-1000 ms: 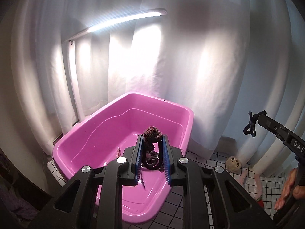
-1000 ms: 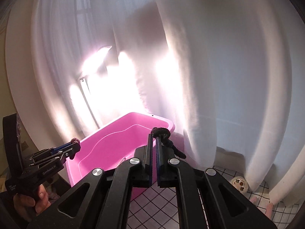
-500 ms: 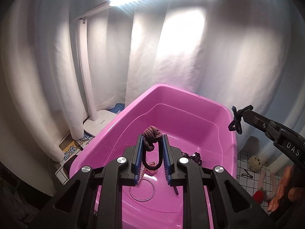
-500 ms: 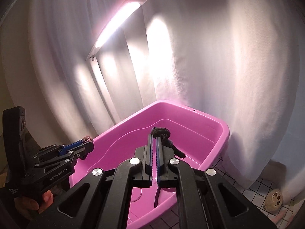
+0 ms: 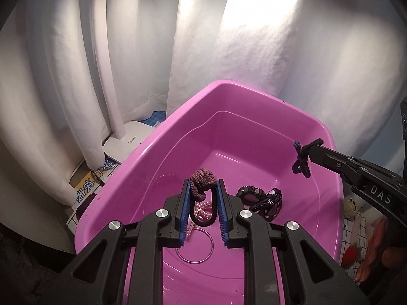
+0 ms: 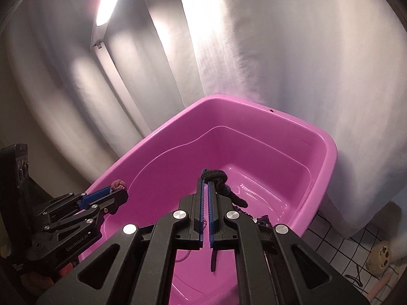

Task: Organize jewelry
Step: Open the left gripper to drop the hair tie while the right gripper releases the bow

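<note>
both grippers now hang nearer, above the pink tub (image 5: 178, 117) rim.

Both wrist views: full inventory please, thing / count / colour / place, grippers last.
tub: 1, pink, centre, against the curtain
watch: 1, black, on tub floor
dark beaded piece: 1, black-purple, tub floor, touching the watch
bead strand: 1, pale pink, tub floor, seen between left fingers
ring bangle: 1, thin, clear-looking, tub floor
lamp: 1, white, left of tub
curtain: white, backdrop
round cream item: 1, on the grid cloth right of tub; type unclear
mauve scrunchie: 1, in left gripper
dark hair tie: 1, in right gripper
left gripper: black, blue pads, over tub
right gripper: black, blue pads, over tub
</note>
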{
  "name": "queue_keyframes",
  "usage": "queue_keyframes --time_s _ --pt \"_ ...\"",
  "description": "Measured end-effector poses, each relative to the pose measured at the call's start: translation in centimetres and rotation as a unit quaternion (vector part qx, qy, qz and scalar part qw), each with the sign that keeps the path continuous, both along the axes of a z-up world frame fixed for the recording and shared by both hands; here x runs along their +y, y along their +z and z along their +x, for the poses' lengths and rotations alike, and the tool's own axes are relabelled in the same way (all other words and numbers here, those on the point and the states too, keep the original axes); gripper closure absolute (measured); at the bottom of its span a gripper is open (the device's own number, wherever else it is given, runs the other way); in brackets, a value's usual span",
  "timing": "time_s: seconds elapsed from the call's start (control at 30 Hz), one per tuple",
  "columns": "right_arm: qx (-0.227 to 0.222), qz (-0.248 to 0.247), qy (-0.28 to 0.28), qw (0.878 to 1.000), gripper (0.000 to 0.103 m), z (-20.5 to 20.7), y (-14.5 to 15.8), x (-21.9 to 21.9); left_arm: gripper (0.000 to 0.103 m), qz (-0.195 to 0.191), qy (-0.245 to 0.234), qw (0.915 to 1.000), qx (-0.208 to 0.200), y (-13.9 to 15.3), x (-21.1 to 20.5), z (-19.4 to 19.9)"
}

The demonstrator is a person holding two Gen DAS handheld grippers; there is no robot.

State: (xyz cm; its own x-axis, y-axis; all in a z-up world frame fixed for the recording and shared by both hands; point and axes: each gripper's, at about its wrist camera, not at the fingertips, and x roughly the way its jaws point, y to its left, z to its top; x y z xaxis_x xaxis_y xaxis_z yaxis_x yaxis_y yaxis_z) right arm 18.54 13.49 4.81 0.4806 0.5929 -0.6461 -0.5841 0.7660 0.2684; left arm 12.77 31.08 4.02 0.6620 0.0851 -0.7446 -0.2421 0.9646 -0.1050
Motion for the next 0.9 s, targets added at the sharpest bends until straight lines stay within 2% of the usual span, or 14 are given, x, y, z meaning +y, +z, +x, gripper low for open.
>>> queue_keyframes --time_s 0.17,0.27,0.37,0.4,0.43,0.47,0.57,0.9 --pt "0.027 -0.011 -0.008 1.0 0.1 1.3 -0.8 0.5 0.081 -0.024 -0.01 0.9993 0.027 -0.8 0.5 0.9" --pt "0.041 -0.018 -0.01 0.999 0.1 2.0 -1.2 0.8 0.075 -0.03 -0.01 0.9986 0.041 -1.2 0.8 1.2" --pt "0.041 -0.021 -0.02 0.999 0.096 2.3 -1.2 0.7 0.056 -0.029 0.002 0.9983 0.051 -1.4 1.1 1.2" --pt "0.041 -0.02 -0.025 0.999 0.085 2.3 -1.1 0.6 0.042 -0.028 0.007 0.9982 0.052 -1.3 1.3 1.1" --pt "0.041 -0.017 -0.027 0.999 0.073 2.4 -1.1 0.4 0.034 -0.027 0.012 0.9984 0.049 -1.2 1.4 0.9" --pt "0.039 -0.013 -0.029 0.999 0.07 2.4 -1.0 0.2 0.032 -0.025 0.015 0.9986 0.045 -1.0 1.5 0.8" --pt "0.033 -0.011 -0.036 0.999 0.069 2.4 -0.6 -0.2 0.027 -0.018 0.018 0.9987 0.045 -0.8 1.5 0.7" --pt "0.032 -0.002 -0.043 0.999 0.069 2.2 -0.4 -0.8 0.027 -0.019 0.027 0.9984 0.047 -0.7 1.6 0.0"
